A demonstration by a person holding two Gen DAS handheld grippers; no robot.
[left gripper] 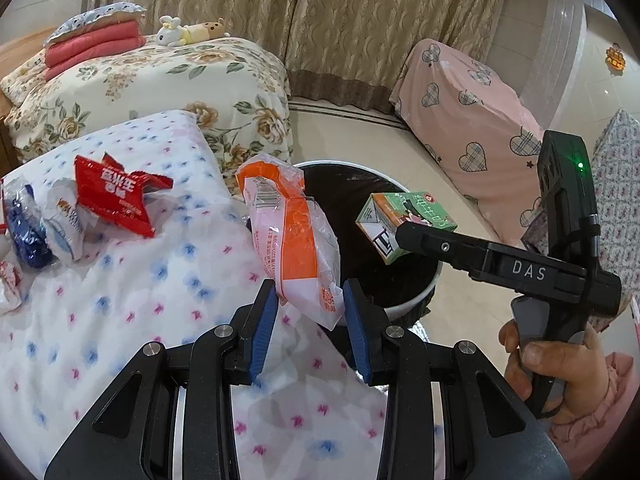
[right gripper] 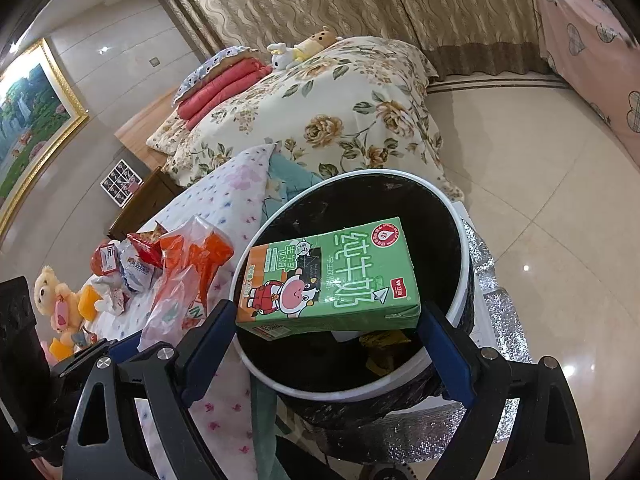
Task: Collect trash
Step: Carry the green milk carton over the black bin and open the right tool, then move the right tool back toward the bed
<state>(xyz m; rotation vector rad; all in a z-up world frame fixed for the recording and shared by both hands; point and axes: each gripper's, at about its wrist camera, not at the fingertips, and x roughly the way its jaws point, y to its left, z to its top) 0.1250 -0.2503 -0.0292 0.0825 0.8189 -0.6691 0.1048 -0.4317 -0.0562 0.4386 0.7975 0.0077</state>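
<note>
Where the tiled floor (right gripper: 540,184) spreads wide and bare from 12 to 4 o'clock in the right wrist view, the white-rimmed bin (right gripper: 466,280) with its black liner stands on it, close against the edge of the quilt (left gripper: 132,300) with small blue and pink flowers. Beyond that quilt, toward 11 o'clock, lies the rose-patterned bed (right gripper: 340,112).

The green milk carton (right gripper: 332,276) hangs over the bin's mouth, clamped lengthwise between the widely spread pads of the right hand-held gripper (right gripper: 326,344). In the left wrist view, the left hand-held gripper (left gripper: 310,314) has its jaws drawn narrow on the lower end of an orange and white plastic wrapper (left gripper: 292,236), which stands up at the quilt's edge, overlapping the bin's near rim at 12 o'clock.

At 9 to 10 o'clock on the quilt lie a red packet (left gripper: 114,196) and a blue and white wrapper (left gripper: 44,228).
</note>
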